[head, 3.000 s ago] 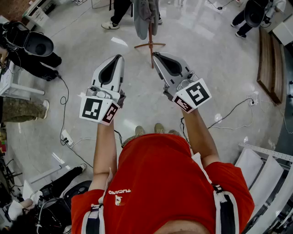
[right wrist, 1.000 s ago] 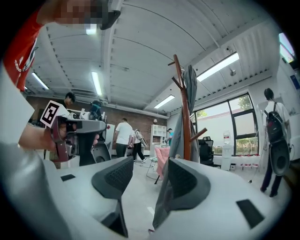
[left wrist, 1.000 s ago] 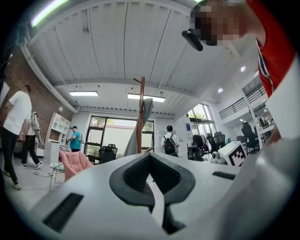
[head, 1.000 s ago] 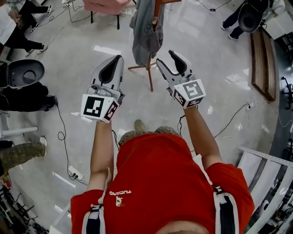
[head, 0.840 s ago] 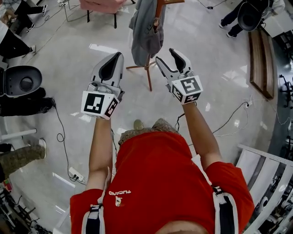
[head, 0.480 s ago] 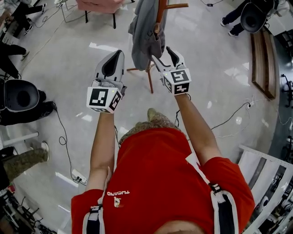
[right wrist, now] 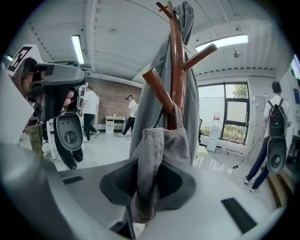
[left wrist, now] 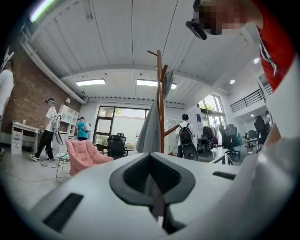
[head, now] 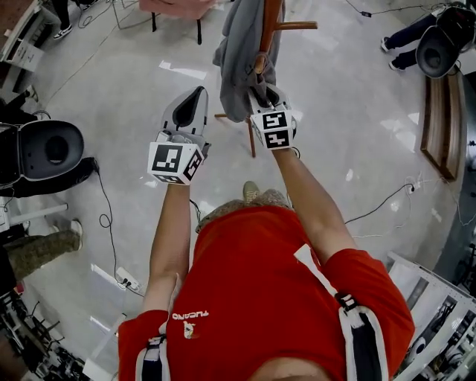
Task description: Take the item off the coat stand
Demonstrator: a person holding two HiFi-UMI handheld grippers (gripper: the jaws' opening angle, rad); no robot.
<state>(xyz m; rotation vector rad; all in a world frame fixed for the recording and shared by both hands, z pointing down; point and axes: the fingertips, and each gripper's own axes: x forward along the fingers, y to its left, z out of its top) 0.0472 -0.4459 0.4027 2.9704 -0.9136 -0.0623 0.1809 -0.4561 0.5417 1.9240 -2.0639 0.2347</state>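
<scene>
A grey garment (head: pixel 239 52) hangs on a brown wooden coat stand (head: pixel 269 30) in front of me. My right gripper (head: pixel 260 95) is raised to the garment's lower part, and its jaws are closing with a bunched fold of the grey fabric (right wrist: pixel 159 150) pinched between them. Just beyond the jaws the stand's post and pegs (right wrist: pixel 176 70) rise in the right gripper view. My left gripper (head: pixel 195 97) is held to the left of the stand, shut with nothing in it. From the left gripper view the coat stand (left wrist: pixel 160 103) and garment (left wrist: pixel 152 129) are farther off.
The stand's legs (head: pixel 251 138) spread on the glossy floor under my hands. A pink chair (head: pixel 178 6) stands behind on the left, a black round device (head: pixel 48 149) at far left, a wooden bench (head: pixel 439 126) at right. Cables (head: pixel 379 205) lie on the floor and people stand around.
My right gripper has moved forward and up to the garment, and its jaws have come together on the fabric. The left gripper has risen slightly beside the stand.
</scene>
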